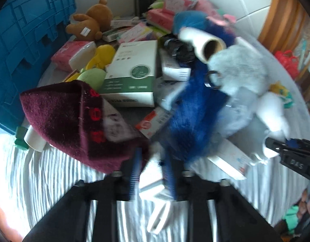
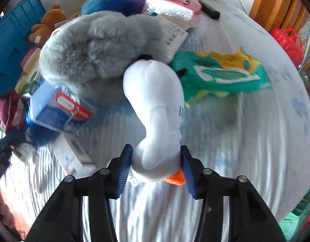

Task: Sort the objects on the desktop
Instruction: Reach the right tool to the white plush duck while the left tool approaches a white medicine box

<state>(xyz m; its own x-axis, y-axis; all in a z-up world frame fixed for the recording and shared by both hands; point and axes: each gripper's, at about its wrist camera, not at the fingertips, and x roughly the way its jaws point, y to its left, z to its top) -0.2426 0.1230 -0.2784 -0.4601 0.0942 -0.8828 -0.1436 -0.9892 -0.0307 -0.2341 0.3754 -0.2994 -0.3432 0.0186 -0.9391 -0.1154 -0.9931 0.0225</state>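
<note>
"DAS" on the right gripper point(image 1: 275, 144)

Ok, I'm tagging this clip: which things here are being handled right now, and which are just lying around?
In hand: white plush goose, gripped by the right gripper; blue furry plush, apparently pinched by the left gripper.
Lying about: grey plush, teal-and-yellow plush, brown bear, green-and-white box, maroon cloth, blue crate.

Left gripper point(image 1: 152, 173) nearly closed on a blue furry plush toy point(image 1: 191, 109), beside a maroon towel point(image 1: 64, 121). Behind: white-and-green box point(image 1: 132, 74), brown teddy bear point(image 1: 90, 23), blue crate point(image 1: 28, 40). At right, right gripper point(image 1: 289, 151) against white plush point(image 1: 273, 113).
</note>
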